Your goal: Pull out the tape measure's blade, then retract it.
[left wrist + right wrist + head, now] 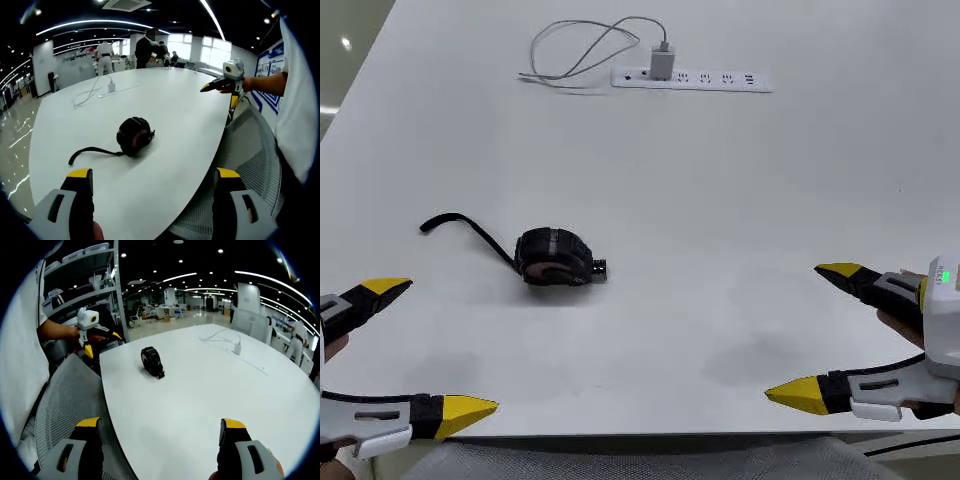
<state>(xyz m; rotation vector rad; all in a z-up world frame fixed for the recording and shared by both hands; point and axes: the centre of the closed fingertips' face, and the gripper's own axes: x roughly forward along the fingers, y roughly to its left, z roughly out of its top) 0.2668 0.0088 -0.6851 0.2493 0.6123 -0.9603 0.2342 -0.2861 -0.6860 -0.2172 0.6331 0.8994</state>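
A black tape measure (556,257) lies on the white table (720,200), left of centre, its black wrist strap (460,228) trailing to the left and its blade tip (600,268) at the case's right side. It also shows as the tape measure (134,135) and the tape measure (152,360). My left gripper (440,345) hovers open at the table's near left edge, well short of it. My right gripper (828,332) is open at the near right edge, far from the tape. Both sets of yellow-tipped jaws hold nothing.
A white power strip (692,78) with a plugged charger (663,62) and a looped grey cable (582,50) lies at the far side. A mesh chair back (70,395) sits below the near table edge. People stand far behind the table (150,47).
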